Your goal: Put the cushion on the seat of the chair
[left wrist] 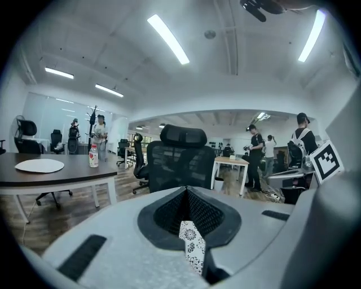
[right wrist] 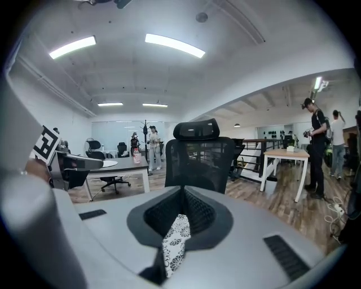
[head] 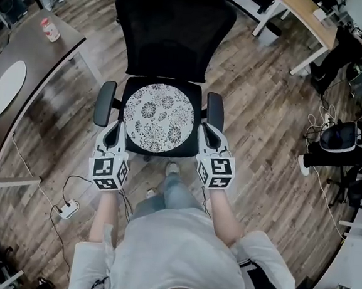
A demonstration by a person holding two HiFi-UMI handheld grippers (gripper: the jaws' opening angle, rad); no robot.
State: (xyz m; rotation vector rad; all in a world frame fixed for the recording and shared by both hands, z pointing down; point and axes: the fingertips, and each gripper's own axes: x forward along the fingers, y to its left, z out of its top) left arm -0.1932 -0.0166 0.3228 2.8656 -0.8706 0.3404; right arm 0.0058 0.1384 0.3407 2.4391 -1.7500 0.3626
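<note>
While both grippers pinch it, the round white cushion with a black floral print (head: 158, 118) spreads over the black seat (head: 195, 93) of the black mesh office chair (head: 172, 33); the left gripper (head: 115, 132) is clamped on its left edge, the right gripper (head: 209, 135) on its right edge; patterned fabric shows between each closed pair of jaws; whether it touches the seat cannot be told.

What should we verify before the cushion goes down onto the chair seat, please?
1. Left gripper shut on the cushion edge: ok.
2. Right gripper shut on the opposite edge: ok.
3. Cushion lined up over the seat, between the armrests: ok.
4. Cushion held flat, not folded: ok.
5. Seat beneath free of other things: cannot tell, the cushion hides most of it.
</note>
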